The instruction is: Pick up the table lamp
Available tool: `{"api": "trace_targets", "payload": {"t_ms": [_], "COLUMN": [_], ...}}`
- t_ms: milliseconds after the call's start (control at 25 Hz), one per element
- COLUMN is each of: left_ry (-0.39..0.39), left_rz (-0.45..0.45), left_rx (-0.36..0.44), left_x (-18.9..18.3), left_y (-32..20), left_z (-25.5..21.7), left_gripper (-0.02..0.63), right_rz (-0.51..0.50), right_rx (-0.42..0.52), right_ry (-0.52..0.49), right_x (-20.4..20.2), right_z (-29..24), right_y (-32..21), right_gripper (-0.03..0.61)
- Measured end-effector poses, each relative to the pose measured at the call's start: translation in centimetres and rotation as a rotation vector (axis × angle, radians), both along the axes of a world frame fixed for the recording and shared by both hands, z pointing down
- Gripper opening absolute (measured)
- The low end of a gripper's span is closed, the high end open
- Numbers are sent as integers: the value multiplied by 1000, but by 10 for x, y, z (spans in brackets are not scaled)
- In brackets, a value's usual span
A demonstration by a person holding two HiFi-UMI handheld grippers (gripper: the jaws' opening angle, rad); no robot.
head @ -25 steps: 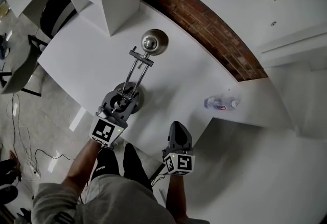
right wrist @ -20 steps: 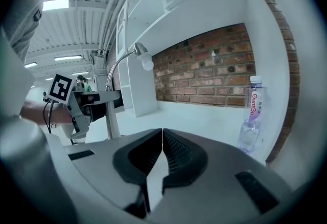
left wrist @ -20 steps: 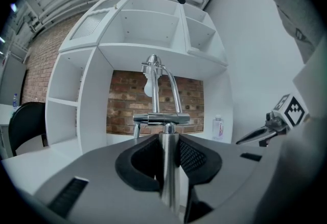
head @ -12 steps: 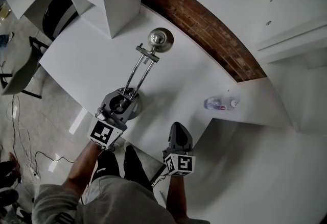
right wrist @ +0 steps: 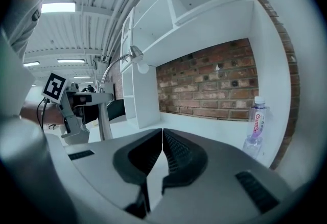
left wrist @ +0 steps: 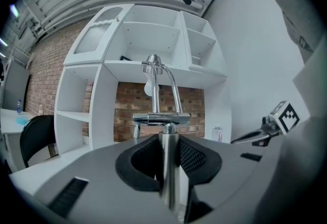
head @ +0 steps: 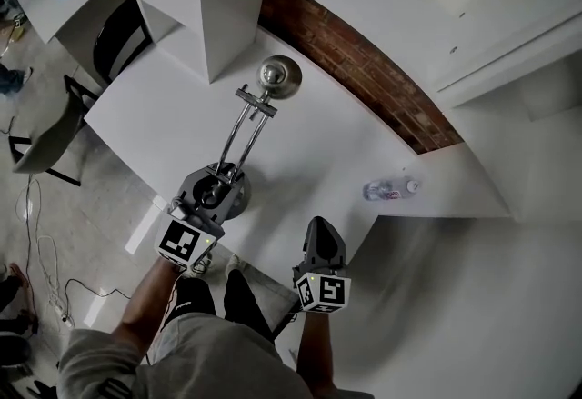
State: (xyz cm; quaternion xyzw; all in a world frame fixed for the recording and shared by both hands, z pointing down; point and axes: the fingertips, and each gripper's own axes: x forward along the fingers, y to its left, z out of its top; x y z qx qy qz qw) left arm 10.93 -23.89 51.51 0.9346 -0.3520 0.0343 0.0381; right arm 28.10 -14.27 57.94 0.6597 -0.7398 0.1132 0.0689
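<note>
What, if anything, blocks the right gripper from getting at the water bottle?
Likely nothing, so probably yes: only bare table lies between the right gripper and the water bottle; the gripper is shut and empty.

Seen from the head view, the round base (head: 242, 195) of the lamp (head: 238, 138) is mostly covered by the left gripper (head: 218, 186), so one cannot tell whether it touches the table (head: 309, 147) near the front edge. In the left gripper view the lower end of the stem (left wrist: 168, 167) disappears between the jaws. The print on the bottle (head: 386, 191) is too small to read from above, and the right gripper (right wrist: 162, 136) hides its bottom.
</note>
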Motion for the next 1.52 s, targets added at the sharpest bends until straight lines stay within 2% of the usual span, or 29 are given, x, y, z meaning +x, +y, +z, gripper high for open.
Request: {"api": "trace_targets", "payload": {"t_ms": [200,520,840,1520], "left_ry": [-12,-5,-6,0], "left_rz": [20,44,82,167], "left_rx": [32,33,28,53], "left_x": [-9,-17,-30,-100], "left_y": [11,31,59,103], "left_z": [-24,-58,-71,-87], "left_gripper": [87,87,87,87], "right_rz": [6,15,40,154], "right_rx": [45,114,164,221], "right_ry": [10,25,49,78], "right_x": [-8,-18,-35,-93], "right_z": [-26,-66,-95,-127], "right_y": [2,5,17,75], "right_gripper": [23,23,23,23]}}
